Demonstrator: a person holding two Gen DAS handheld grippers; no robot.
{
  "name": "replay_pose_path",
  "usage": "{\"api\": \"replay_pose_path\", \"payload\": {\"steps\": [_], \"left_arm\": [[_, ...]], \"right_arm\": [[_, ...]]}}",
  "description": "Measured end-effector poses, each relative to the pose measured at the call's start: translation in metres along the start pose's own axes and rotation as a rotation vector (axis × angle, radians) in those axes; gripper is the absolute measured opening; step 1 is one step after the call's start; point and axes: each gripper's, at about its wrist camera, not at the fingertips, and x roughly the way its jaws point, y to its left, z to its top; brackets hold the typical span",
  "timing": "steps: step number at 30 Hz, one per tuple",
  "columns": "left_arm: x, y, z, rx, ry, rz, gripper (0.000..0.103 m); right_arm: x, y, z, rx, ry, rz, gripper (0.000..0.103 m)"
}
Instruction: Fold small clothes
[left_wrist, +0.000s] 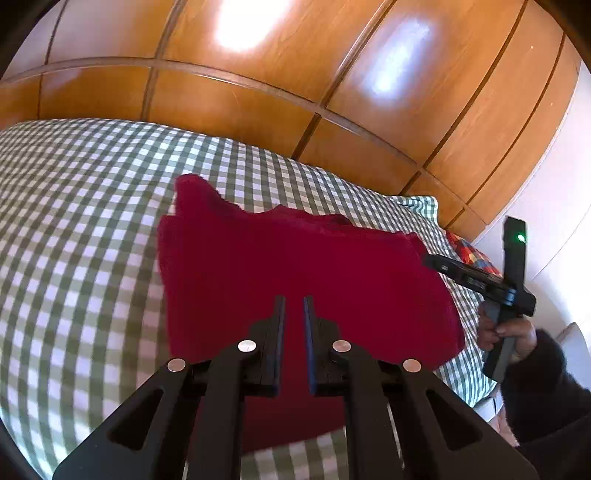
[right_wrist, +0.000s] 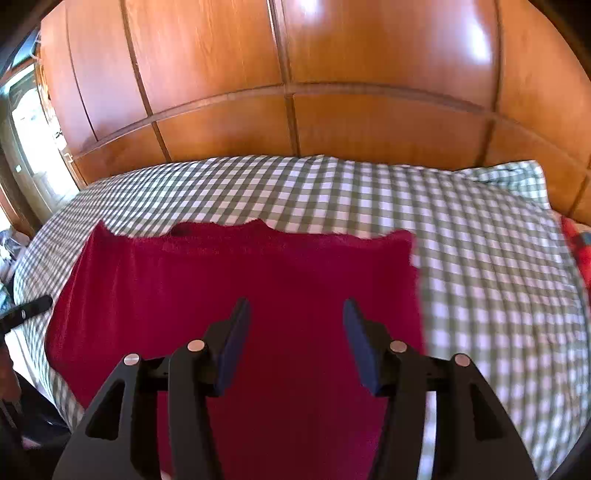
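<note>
A dark red fuzzy garment lies flat on the green and white checked bed cover. It also shows in the right wrist view. My left gripper hovers over its near part with the jaws a narrow gap apart and nothing between them. My right gripper is open wide above the garment's near right part and holds nothing. The right gripper also shows in the left wrist view at the garment's right edge, held by a hand.
A wooden panelled wardrobe stands behind the bed. A checked pillow and a red patterned cloth lie at the far right. The left gripper's tip shows at the left bed edge. The cover lies bare right of the garment.
</note>
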Motion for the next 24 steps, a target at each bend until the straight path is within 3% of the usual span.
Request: {"api": "replay_pose_path", "payload": {"steps": [3, 5, 8, 9, 10, 13, 15, 16, 19, 24], "left_arm": [[0.011, 0.006, 0.003, -0.007, 0.009, 0.03, 0.007], [0.014, 0.009, 0.004, -0.023, 0.004, 0.027, 0.007], [0.016, 0.013, 0.004, -0.024, 0.0, 0.028, 0.007], [0.017, 0.014, 0.004, -0.029, 0.002, 0.027, 0.007], [0.02, 0.014, 0.005, -0.03, 0.005, 0.024, 0.007], [0.025, 0.009, 0.005, 0.003, 0.009, 0.052, 0.007], [0.026, 0.007, 0.005, 0.016, 0.013, 0.053, 0.007], [0.031, 0.008, 0.003, 0.017, 0.03, 0.09, 0.007], [0.055, 0.028, -0.006, -0.053, 0.119, 0.157, 0.007], [0.054, 0.043, -0.016, -0.13, 0.11, 0.12, 0.007]], "right_arm": [[0.01, -0.013, 0.004, 0.025, -0.024, -0.152, 0.052], [0.013, -0.034, 0.003, 0.102, -0.032, -0.169, 0.061], [0.028, -0.045, 0.001, 0.098, 0.0, -0.18, 0.062], [0.033, -0.047, 0.001, 0.096, 0.011, -0.179, 0.054], [0.044, -0.045, 0.001, 0.093, 0.039, -0.173, 0.028], [0.042, -0.052, 0.001, 0.116, 0.017, -0.181, 0.01], [0.026, -0.06, 0.003, 0.172, -0.028, -0.162, 0.01], [0.025, -0.062, 0.002, 0.183, -0.037, -0.166, 0.007], [0.048, -0.069, -0.007, 0.168, 0.028, -0.245, 0.005], [0.051, -0.071, -0.01, 0.177, 0.02, -0.289, 0.009]]}}
